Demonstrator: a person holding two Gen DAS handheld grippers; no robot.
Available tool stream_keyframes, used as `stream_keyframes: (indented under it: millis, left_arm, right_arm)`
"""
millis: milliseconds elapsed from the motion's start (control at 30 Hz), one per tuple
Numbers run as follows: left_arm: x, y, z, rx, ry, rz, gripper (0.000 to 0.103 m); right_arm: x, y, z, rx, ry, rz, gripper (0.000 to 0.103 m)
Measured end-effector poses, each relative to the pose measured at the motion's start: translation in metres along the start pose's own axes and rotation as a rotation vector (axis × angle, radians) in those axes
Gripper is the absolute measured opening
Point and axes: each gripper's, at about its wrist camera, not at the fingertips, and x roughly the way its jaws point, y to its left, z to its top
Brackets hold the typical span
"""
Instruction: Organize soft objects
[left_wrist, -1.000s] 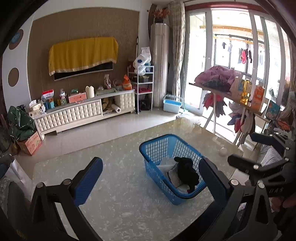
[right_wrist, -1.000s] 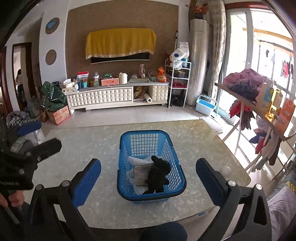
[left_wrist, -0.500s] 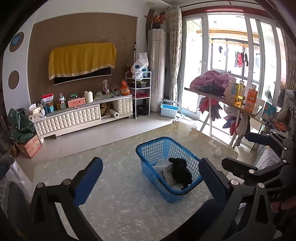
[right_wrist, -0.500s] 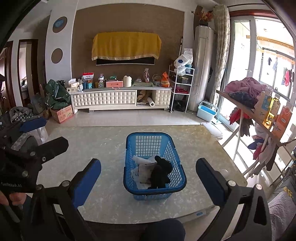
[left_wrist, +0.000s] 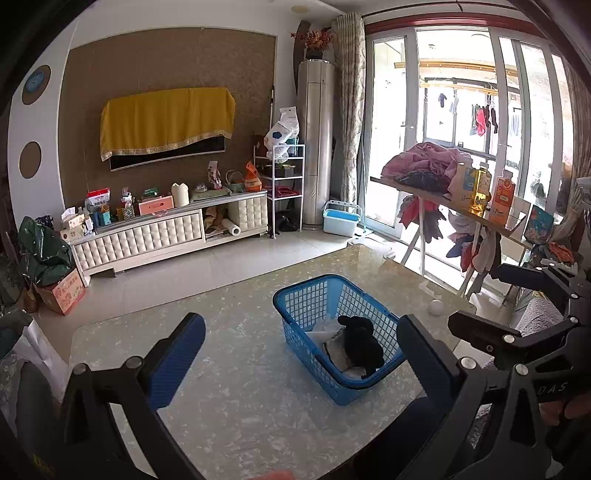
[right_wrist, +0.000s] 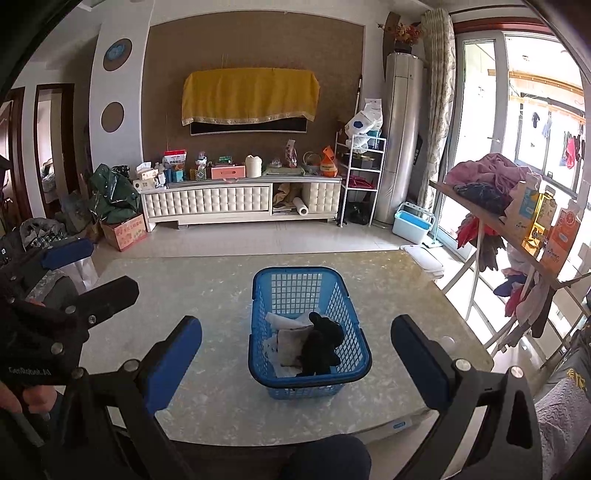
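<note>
Blue basket (right_wrist: 309, 332) sits on the marble surface (right_wrist: 207, 295), near-centre, a bit right of middle. Soft items are already inside it: a black cloth (right_wrist: 322, 341) lying on top of white cloths (right_wrist: 286, 334), all bunched at the near end, far half of the basket bare. Looks like the basket is the collecting bin, so most of the job reads as done or at a pause.

Left gripper (left_wrist: 299, 365) hangs back above the near left of the surface, jaws wide apart, nothing between them. Right gripper (right_wrist: 295, 363) hangs over the near edge, pointed straight at the basket, jaws also spread wide and empty. Neither touches the basket or the cloths. Both held high and back, probably for a view of the contents before reaching in, or finished.

Small white ball (left_wrist: 436, 306) rests on the surface far right of the basket, close to the right edge; could roll off if bumped. It may be a leftover soft item; can't tell.

Room: surface left of and beyond the basket is bare, plenty of space to swing either gripper. Basket's near wall is close to the near edge (right_wrist: 400, 424), so pushing it nearer is risky. A shelf (right_wrist: 480, 216) with clothes and boxes stands off to the right, apart from the surface.
</note>
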Motion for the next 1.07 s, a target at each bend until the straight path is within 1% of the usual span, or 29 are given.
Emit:
stream_keyframes:
  millis: [300, 467, 1067]
  left_arm:
    - [-0.0034, -0.0018, 0.0009, 0.007, 0.0, 0.003, 0.103]
    - [-0.0027, -0.0006, 0.0015, -0.001, 0.015, -0.004, 0.103]
    - [-0.0055, 0.0011, 0.0028, 0.006, 0.007, 0.001, 0.103]
  right_arm:
    - [-0.0037, -0.0006, -0.0001, 0.006, -0.001, 0.0, 0.103]
    - [-0.0054, -0.0014, 0.0003, 0.008, 0.004, -0.002, 0.103]
    - [-0.0065, 0.0029, 0.0005, 0.013, 0.015, 0.007, 0.103]
